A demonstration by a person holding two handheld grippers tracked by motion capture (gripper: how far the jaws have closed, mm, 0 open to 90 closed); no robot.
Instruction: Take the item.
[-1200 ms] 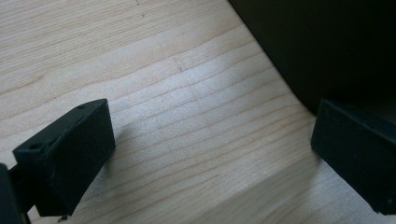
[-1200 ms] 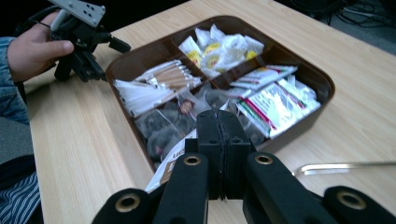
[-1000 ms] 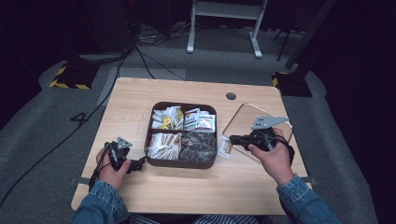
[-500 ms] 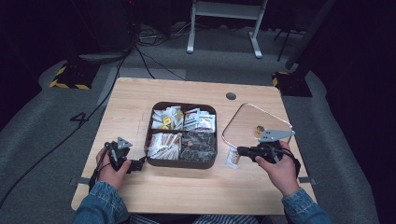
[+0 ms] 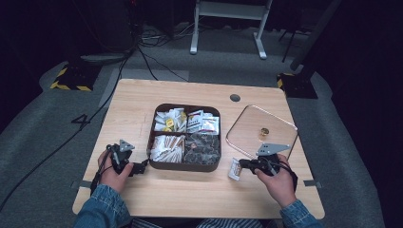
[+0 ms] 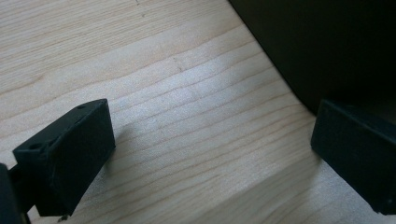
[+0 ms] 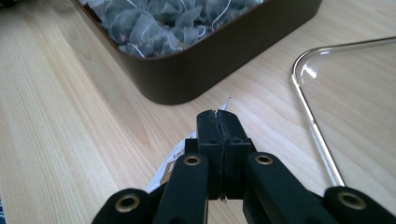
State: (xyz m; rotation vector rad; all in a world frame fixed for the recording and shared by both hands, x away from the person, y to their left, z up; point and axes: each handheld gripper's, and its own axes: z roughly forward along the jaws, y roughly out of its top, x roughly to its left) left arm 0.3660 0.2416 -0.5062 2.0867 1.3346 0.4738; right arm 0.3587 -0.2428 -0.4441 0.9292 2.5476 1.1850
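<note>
1. Table (image 5: 190, 95): pale wood, with a dark grommet (image 5: 235, 98) near the far edge. It carries every item below.

2. Compartment box (image 5: 185, 166): dark brown, four sections, mid-table. The far sections hold white and yellow sachets, the near left holds pale packets, and the near right holds grey mesh tea bags (image 7: 163, 23) with strings.

3. Clear lid (image 5: 237, 128): lies flat to the right of the box, apart from it, with a small gold knob (image 5: 263, 131) on it.

4. Right gripper (image 5: 243, 166): its jaws are pressed together on a white sachet (image 5: 235, 169). Compared with a second ago the hand has drawn back toward the person and down; the sachet, previously just beside the box wall, now sits at the near right corner of the box, low over the table. Judgement: a packet is lifted out of the box and being carried clear, probably for placing near the lid or the table edge.

5. Left gripper (image 5: 142, 167): unchanged over the same interval, resting on the table just beside the box's left wall. The left gripper view shows its jaws well apart, holding nothing.

6. Sachet markings: in the right gripper view a brown band with pale lettering (image 7: 173, 164) shows beneath the jaws; the letters are too small and cut off to read. No brand is legible on the box contents either.
</note>
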